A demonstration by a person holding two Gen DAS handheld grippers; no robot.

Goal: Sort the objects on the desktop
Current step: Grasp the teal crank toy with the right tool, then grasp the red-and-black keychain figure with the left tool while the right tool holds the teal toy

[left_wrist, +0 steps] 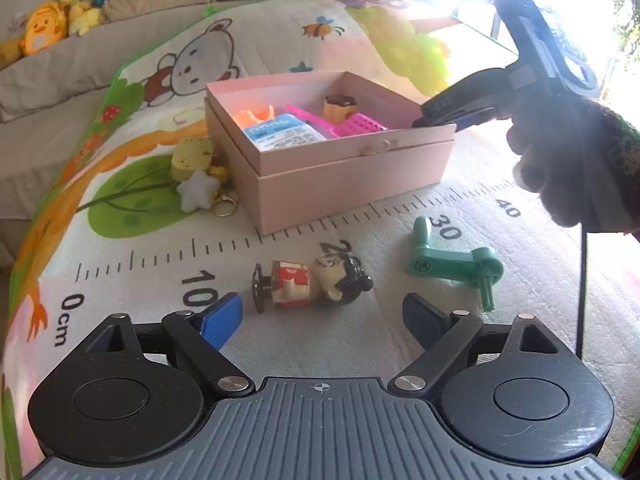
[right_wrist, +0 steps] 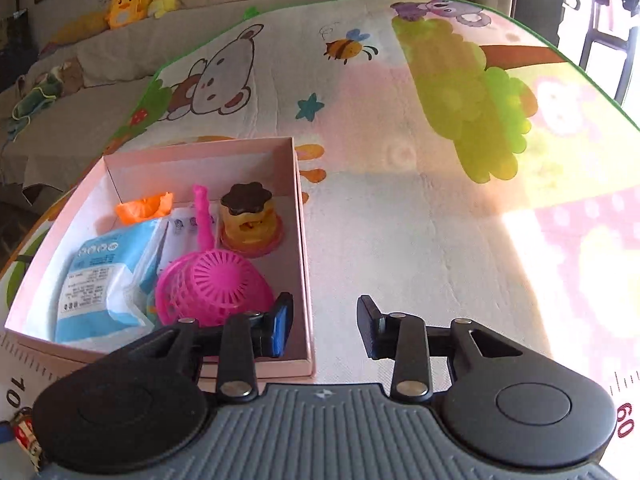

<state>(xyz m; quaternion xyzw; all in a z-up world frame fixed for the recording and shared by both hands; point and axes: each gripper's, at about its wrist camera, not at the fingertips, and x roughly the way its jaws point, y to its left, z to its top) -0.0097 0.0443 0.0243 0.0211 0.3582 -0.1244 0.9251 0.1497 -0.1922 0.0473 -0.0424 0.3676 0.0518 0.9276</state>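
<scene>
A pink box (left_wrist: 340,176) stands open on the play mat and holds a blue-white packet (left_wrist: 282,134), an orange piece (left_wrist: 254,114), a pink basket (right_wrist: 216,286) and a pudding toy (right_wrist: 250,220). A toy figure (left_wrist: 316,282) lies on its side just ahead of my left gripper (left_wrist: 326,318), which is open and empty. A green plastic crank (left_wrist: 456,266) lies to its right. A yellow toy with a white star keychain (left_wrist: 198,192) lies left of the box. My right gripper (right_wrist: 324,330) is open and empty, astride the box's right wall (right_wrist: 304,240); it also shows in the left wrist view (left_wrist: 436,122).
The cartoon play mat (right_wrist: 400,208) with a printed ruler (left_wrist: 448,232) covers the surface. A grey sofa with plush toys (left_wrist: 44,30) runs behind it. Strong window glare (left_wrist: 560,0) washes out the far right.
</scene>
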